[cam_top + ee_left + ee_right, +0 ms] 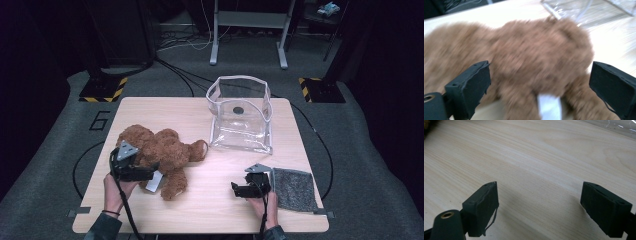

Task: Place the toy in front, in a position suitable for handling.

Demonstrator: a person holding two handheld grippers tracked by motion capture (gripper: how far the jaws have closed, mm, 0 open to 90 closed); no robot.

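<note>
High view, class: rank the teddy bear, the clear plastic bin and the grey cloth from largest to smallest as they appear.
1. Teddy bear and clear plastic bin: they look about alike, too close to rank.
2. Grey cloth: clearly smallest.

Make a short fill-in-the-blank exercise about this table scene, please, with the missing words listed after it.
1. The brown teddy bear lies on its ____ on the wooden table.
2. The left tool has its jaws ____ in front of the bear.
3. The clear plastic ____ stands at the far side of the table.
4. The grey cloth lies beside the ____ tool.

Missing words: side; open; container; right
</note>
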